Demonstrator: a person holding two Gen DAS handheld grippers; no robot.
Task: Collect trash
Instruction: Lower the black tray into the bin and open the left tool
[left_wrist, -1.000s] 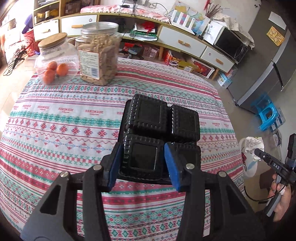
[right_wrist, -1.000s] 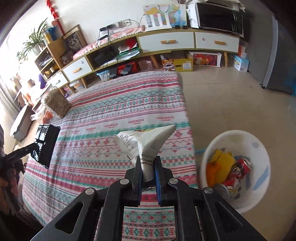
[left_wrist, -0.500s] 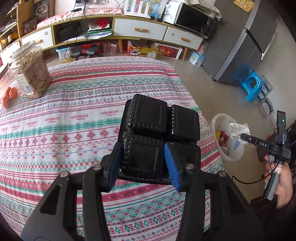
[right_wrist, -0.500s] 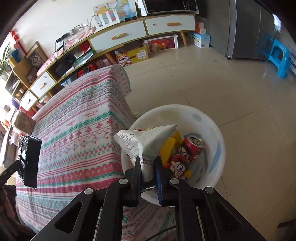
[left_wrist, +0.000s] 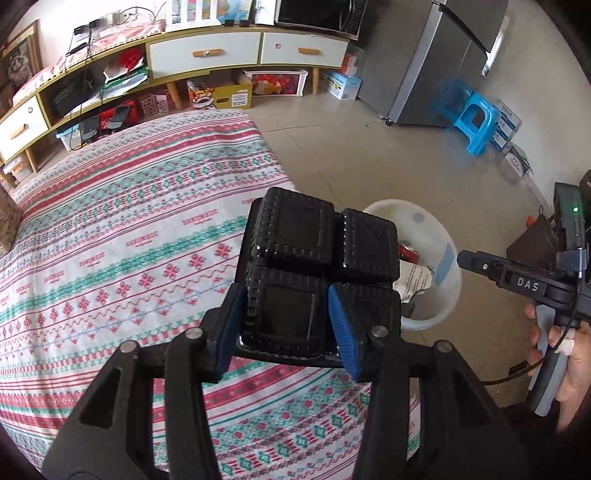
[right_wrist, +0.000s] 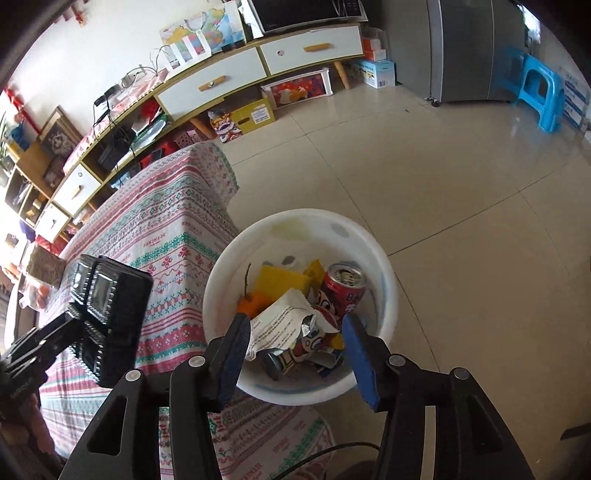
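My left gripper (left_wrist: 286, 326) is shut on a black plastic compartment tray (left_wrist: 321, 258), held above the patterned tablecloth (left_wrist: 110, 240) near the table's right edge. The same black tray (right_wrist: 107, 314) shows at the left of the right wrist view. My right gripper (right_wrist: 299, 354) hangs over a white trash basin (right_wrist: 306, 221) on the floor, its jaws opening with nothing pressed between the pads. A white snack wrapper (right_wrist: 280, 321) lies loose in the basin, on top of a red can (right_wrist: 345, 284) and yellow scraps. In the left wrist view the basin (left_wrist: 424, 221) sits just beyond the tray.
A low white-and-wood cabinet (right_wrist: 258, 66) runs along the far wall with boxes under it. A grey fridge (left_wrist: 454, 62) and a blue stool (left_wrist: 474, 122) stand at the right. A hand (left_wrist: 569, 365) holds the right gripper's handle.
The right gripper swung from over the table to above the basin, then opened and dropped the white wrapper in. The left gripper carried the black tray rightward toward the table edge and basin.
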